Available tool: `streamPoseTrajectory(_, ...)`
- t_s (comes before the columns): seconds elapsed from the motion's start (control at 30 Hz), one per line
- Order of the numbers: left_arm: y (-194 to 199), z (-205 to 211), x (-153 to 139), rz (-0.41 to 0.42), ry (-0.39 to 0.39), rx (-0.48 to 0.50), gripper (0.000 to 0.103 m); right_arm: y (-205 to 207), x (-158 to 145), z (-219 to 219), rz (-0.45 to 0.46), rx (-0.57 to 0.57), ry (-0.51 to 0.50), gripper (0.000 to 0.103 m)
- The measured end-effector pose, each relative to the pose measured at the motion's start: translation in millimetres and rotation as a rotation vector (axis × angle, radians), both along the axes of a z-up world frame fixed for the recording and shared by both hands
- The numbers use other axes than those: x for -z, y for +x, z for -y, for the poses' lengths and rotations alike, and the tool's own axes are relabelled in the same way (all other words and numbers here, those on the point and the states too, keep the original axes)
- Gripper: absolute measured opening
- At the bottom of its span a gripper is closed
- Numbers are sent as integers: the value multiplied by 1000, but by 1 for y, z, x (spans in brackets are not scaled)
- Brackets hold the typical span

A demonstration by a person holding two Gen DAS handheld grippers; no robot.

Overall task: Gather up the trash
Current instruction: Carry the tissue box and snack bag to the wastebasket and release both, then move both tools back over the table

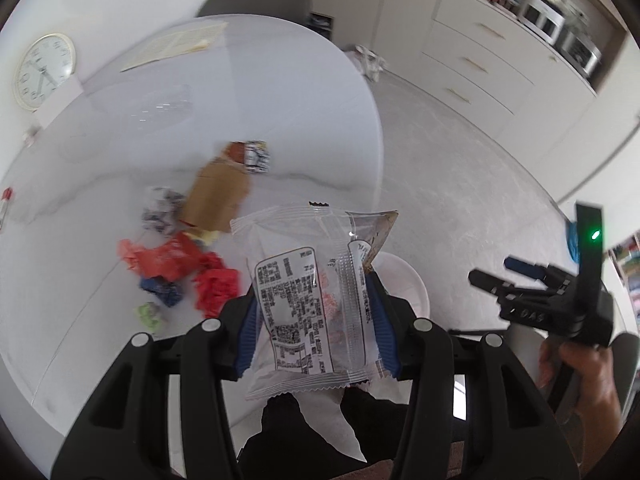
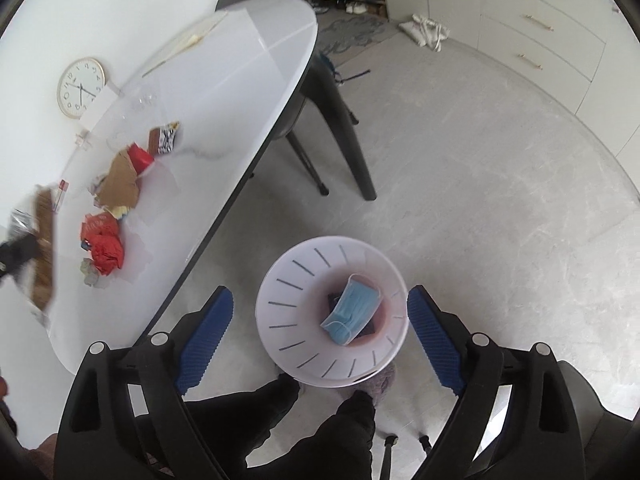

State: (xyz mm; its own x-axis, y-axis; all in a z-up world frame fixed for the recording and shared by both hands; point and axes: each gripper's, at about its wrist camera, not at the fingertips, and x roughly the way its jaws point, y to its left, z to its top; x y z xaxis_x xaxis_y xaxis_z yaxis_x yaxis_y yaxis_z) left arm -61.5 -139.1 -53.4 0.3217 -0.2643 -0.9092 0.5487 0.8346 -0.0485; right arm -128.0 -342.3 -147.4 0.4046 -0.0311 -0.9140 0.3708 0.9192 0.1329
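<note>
My left gripper (image 1: 312,292) is shut on a clear snack wrapper with a printed label (image 1: 296,312); a second clear wrapper with a brown edge (image 1: 374,232) sticks up behind it. Under them peeks the white bin (image 1: 404,280). More trash lies on the white table (image 1: 280,80): brown cardboard (image 1: 216,196), red crumpled wrappers (image 1: 176,258), a blue scrap (image 1: 164,288). My right gripper (image 2: 320,292) stands open and holds nothing, above the bin (image 2: 280,300), which holds a blue face mask (image 2: 352,312). In the left wrist view a hand carries the right gripper (image 1: 490,268) at the right.
A clock (image 2: 82,88) leans on the wall behind the table. A dark chair (image 2: 336,120) is tucked at the table's far side. White drawers (image 1: 480,60) line the far wall. The person's dark-trousered legs (image 2: 320,420) stand beside the bin on the grey floor.
</note>
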Motion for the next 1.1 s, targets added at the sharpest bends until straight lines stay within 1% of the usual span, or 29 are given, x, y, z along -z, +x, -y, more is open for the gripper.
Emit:
streamPoseTrajectory(0.07, -7, 14, 10, -28, -2, 41, 48, -5, -11, 7, 14, 13, -9, 91)
streamPoseTrajectory(0.2, -19, 42, 36, -87, -1, 102, 49, -18, -33, 18, 35, 32, -26, 92)
streamPoseTrajectory(0.3, -27, 61, 59, -101, 16, 134, 54, -24, -44, 25, 41, 40, -36, 96)
streamPoseTrajectory(0.37, -30, 71, 75, -119, 20, 149, 59, -28, -51, 32, 44, 44, -53, 97)
streamPoseTrajectory(0.4, -32, 76, 83, -132, 19, 149, 60, -30, -53, 34, 40, 46, -60, 97)
streamPoseTrajectory(0.43, -32, 80, 90, -146, 15, 147, 64, -32, -55, 37, 37, 46, -66, 97)
streamPoseTrajectory(0.47, -32, 82, 95, -159, 11, 144, 70, -34, -56, 39, 37, 48, -71, 97)
streamPoseTrajectory(0.53, -33, 87, 103, -173, 2, 131, 78, -38, -57, 44, 34, 53, -73, 97)
streamPoseTrajectory(0.57, -33, 88, 104, -174, 5, 127, 81, -39, -57, 46, 32, 55, -73, 97)
streamPoseTrajectory(0.73, -36, 92, 100, -147, 18, 114, 87, -40, -51, 53, 23, 64, -59, 97)
streamPoseTrajectory(0.83, -33, 87, 89, -122, 17, 97, 90, -39, -51, 52, 31, 56, -51, 97)
streamPoseTrajectory(1.1, -24, 66, 56, -70, -15, 34, 92, -25, -59, 37, 65, 12, -46, 97)
